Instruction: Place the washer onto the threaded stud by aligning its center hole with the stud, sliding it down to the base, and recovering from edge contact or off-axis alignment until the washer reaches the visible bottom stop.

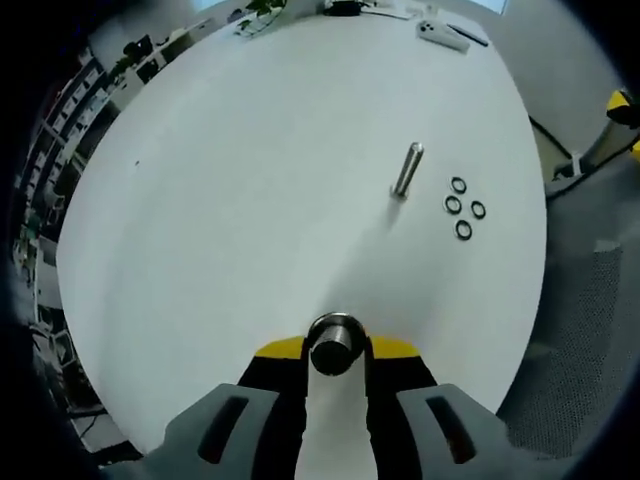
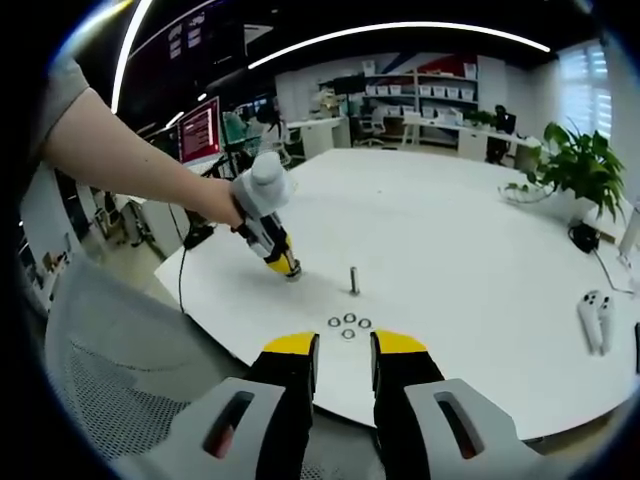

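Your left gripper [image 1: 338, 345] clamps a round metal piece, probably a second stud. Your right gripper [image 2: 345, 352] hangs empty, jaws narrowly parted. Drop it onto the four washers [image 2: 349, 326] beside the stud [image 2: 354, 280]; pinch one by its rim.

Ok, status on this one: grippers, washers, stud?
Left gripper shut on metal cylinder. Right gripper open, empty, short of table. Four washers loose beside upright stud. Nothing obstructing.
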The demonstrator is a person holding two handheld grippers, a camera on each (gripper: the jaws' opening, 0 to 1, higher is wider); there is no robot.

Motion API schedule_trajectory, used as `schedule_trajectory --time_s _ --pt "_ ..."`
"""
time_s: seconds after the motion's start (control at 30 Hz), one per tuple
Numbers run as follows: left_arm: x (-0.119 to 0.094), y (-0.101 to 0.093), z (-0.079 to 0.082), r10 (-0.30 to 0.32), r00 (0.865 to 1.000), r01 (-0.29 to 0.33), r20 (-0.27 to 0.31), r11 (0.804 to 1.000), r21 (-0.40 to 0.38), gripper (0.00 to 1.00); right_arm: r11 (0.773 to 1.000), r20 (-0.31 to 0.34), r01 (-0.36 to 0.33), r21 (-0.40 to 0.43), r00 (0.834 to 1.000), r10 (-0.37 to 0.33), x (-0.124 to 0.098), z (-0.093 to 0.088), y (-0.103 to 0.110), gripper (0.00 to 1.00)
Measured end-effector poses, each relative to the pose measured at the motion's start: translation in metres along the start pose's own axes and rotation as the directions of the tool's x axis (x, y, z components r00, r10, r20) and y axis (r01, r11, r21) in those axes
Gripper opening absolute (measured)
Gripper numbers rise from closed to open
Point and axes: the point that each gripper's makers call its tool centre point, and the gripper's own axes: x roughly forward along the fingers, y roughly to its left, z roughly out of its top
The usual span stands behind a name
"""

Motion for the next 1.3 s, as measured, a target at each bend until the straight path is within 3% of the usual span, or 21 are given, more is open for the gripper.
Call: schedule_trajectory --time_s 0.33,0.83,1.1,1.3 --pt "0.004 -0.001 -0.003 0.004 1.0 -0.003 -0.015 1.0 0.021 0.19 1.0 -0.004 0.002 -0.002 1.0 -0.002 0.0 -0.001 0.0 0.23" --pt "0.003 -0.002 -0.003 0.008 1.0 -0.008 0.009 1.0 -0.002 0.21 1.0 -0.003 -0.001 -0.002 1.0 0.001 0.0 -0.001 0.0 0.23" --pt "-0.013 0.003 -0.005 0.047 0.997 -0.044 0.056 0.998 -0.052 0.22 1.0 -0.001 -0.014 -0.009 1.0 0.014 0.001 0.0 0.002 0.23" --pt "-0.031 0.003 -0.015 0.083 0.992 -0.075 0.092 0.993 -0.088 0.22 0.999 0.005 -0.031 -0.014 1.0 0.031 0.001 0.001 0.006 0.23"
